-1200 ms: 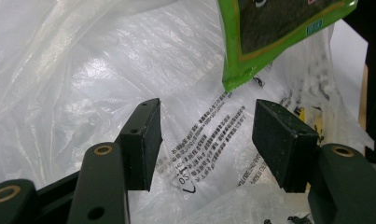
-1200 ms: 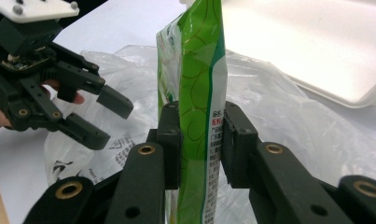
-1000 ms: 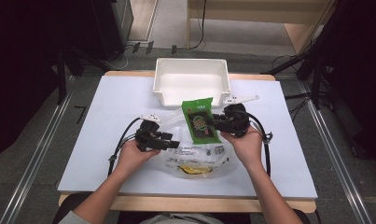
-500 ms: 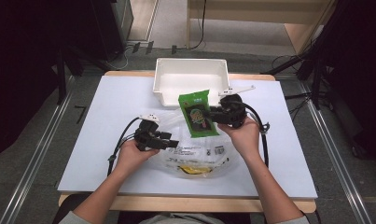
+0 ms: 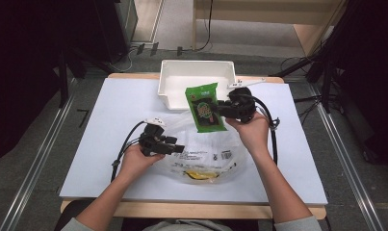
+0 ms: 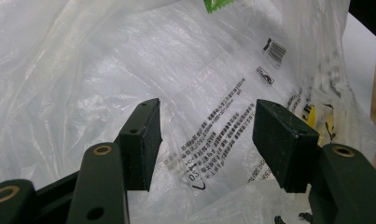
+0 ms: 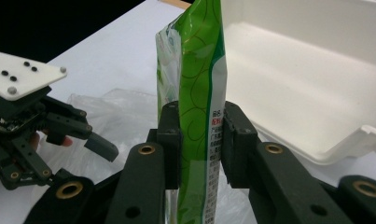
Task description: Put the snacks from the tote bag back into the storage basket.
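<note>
High view: as seen from above, a white table [image 5: 85,144] carries a white bin [image 5: 196,77] at its far edge and a clear plastic bag [image 5: 206,154] near the person.
Right gripper [image 5: 219,109]: clamped on a green snack packet [image 5: 204,107], held above the table just in front of the bin, beyond the bag's far edge.
Left gripper [image 5: 181,148]: low at the bag's left side, pointing right — whether it touches the film I cannot tell from here.
Bag contents: something yellow [image 5: 200,174] lies at its near end.

Left gripper view: the jaws stand apart, nothing between them; the left gripper [image 6: 205,135] faces the crinkled bag [image 6: 83,60] with printed text and a barcode.
Far corner: a scrap of the green packet [image 6: 218,4] at the top.

Right gripper view: the right gripper [image 7: 202,142] has its pads pressed on both faces of the packet [image 7: 199,70], which stands upright.
Beyond: the bin [image 7: 316,70] to the right — the left gripper [image 7: 101,147] over the bag [image 7: 115,116] to the left.
</note>
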`<state>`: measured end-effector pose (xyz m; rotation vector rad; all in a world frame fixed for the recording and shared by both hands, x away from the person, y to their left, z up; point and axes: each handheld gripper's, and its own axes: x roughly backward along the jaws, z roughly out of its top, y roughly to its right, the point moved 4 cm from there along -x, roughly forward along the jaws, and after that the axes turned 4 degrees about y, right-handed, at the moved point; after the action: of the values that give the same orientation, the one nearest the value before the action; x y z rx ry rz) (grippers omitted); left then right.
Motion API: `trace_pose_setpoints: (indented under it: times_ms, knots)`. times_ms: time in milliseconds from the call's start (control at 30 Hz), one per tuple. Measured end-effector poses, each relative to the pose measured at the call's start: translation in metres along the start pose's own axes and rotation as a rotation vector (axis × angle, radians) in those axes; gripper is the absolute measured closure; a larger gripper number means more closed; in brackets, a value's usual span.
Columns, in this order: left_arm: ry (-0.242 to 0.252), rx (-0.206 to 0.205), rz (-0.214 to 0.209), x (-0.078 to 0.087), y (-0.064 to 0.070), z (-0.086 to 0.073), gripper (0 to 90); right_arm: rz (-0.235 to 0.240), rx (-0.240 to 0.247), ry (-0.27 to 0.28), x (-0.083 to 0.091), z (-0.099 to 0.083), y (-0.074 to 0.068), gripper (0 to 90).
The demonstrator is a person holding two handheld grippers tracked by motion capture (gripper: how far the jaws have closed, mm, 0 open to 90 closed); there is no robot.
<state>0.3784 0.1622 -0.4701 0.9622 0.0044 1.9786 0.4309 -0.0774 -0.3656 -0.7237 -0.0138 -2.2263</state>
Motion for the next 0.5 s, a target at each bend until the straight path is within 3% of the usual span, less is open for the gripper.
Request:
trace_pose_setpoints:
  times_ms: [333, 500]
  knots:
    - [-0.001, -0.008, -0.004, 0.000, 0.000, 0.000, 43.0, -0.014, 0.004, 0.009, -0.001, 0.020, 0.008, 73.7]
    - [0.002, 0.013, -0.023, 0.000, -0.001, 0.000, 42.9, -0.014, -0.005, 0.014, -0.001, 0.026, 0.011, 73.7]
